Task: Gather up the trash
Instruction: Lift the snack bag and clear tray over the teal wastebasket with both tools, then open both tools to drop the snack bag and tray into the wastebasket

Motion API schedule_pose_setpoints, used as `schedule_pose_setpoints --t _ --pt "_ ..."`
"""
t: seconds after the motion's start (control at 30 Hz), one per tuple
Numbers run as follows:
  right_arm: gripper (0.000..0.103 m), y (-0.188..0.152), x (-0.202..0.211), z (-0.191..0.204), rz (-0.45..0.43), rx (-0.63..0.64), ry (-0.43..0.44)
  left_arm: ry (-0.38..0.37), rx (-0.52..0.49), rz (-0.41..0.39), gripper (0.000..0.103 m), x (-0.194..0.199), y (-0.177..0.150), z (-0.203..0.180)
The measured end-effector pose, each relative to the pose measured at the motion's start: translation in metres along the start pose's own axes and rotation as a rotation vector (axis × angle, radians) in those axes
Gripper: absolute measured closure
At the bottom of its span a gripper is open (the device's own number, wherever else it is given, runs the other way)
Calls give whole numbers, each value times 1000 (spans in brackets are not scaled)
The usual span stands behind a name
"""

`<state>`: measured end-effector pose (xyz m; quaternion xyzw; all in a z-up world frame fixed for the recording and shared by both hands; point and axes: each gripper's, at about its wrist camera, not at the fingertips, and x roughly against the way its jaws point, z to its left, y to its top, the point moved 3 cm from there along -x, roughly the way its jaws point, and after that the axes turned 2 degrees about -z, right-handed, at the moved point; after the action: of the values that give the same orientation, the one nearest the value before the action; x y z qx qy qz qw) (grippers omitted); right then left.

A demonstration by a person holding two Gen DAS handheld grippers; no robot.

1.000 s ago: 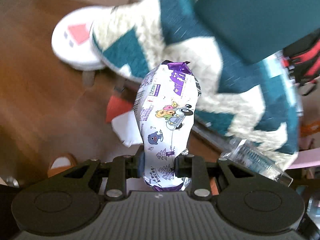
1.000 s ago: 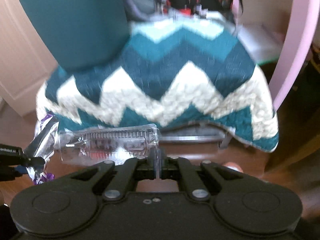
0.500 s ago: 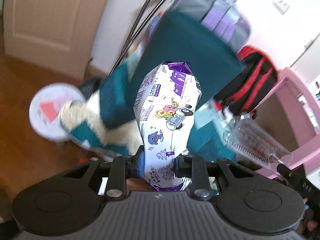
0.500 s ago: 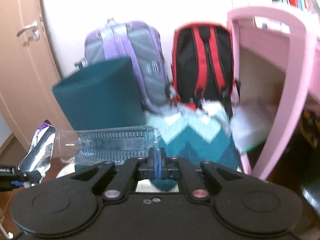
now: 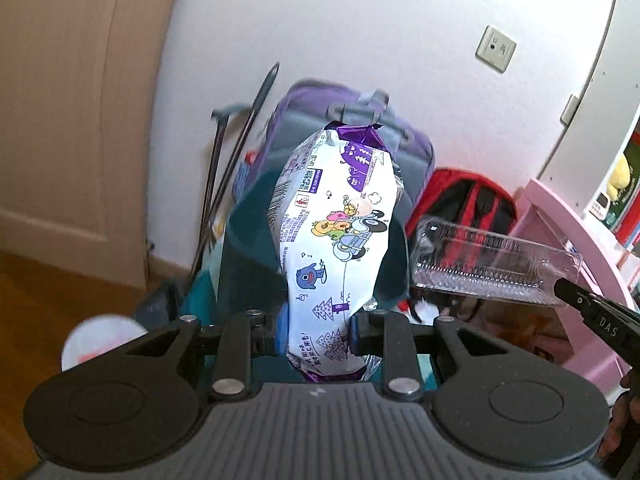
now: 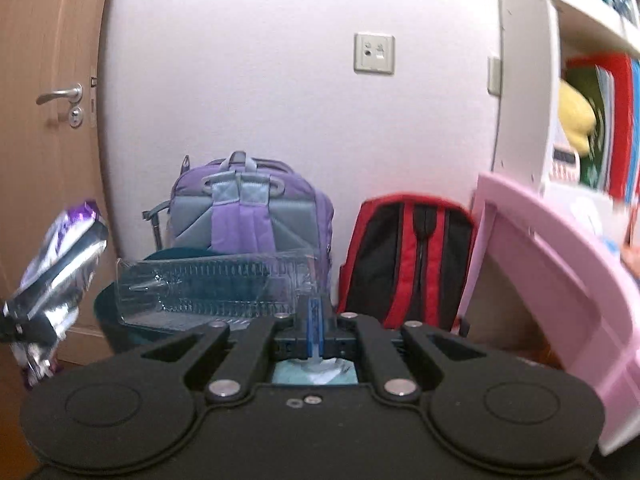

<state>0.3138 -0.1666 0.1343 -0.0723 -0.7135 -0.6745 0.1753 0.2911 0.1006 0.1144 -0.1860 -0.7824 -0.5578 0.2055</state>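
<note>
Against the white wall, behind two backpacks, the left gripper (image 5: 318, 326) pinches a snack wrapper (image 5: 336, 236) standing upright ahead of it, while the right gripper (image 6: 315, 322), clamped tight, holds a clear plastic tray (image 6: 216, 286) stretching leftward toward the wrapper.

Standing against the white wall (image 6: 248, 128): purple backpack (image 6: 248, 208) at left, red backpack (image 6: 412, 256) just beside it at right. Sitting in front of the purple one: teal cushion (image 5: 248, 256). Leaning on the wall: thin dark rods (image 5: 236, 164). Hanging above the backpacks: wall socket (image 6: 374, 53). Closing off the left side: wooden door (image 6: 48, 128) with handle (image 6: 60, 94). Rising at right: pink desk (image 6: 560, 276) and bookshelf (image 6: 592, 20). Lying blurred on the wooden floor (image 5: 52, 292): white disc (image 5: 100, 340).
</note>
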Motion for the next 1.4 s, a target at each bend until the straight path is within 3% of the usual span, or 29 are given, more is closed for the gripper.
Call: schedule_pose_setpoints --t 0.17,0.37,0.67,0.83,1.03,1.1,1.23,1.27,1.4 --pt "100 20 -36 20 -2 72 -30 25 -53 -19 76 -34 33 -11" --pt "100 20 -89 50 41 198 -40 71 -128 24 76 -93 49 -16" --pt "100 -1 -143 94 120 381 19 120 -215 113 76 -161 40 -3" --pt "97 -13 -163 111 164 419 69 127 -242 190 76 -190 34 0" --pt "88 -27 -176 122 213 453 141 108 -266 284 75 -211 25 0" --pt "85 -30 -178 123 226 454 160 114 -275 309 72 -216 22 1" --pt "73 -33 -180 121 249 450 185 116 -256 305 45 -216 19 2" --pt "67 -33 -180 121 257 446 196 110 -257 301 45 -215 18 1" --pt "63 -31 -176 115 259 433 202 114 -267 294 40 -213 22 -5"
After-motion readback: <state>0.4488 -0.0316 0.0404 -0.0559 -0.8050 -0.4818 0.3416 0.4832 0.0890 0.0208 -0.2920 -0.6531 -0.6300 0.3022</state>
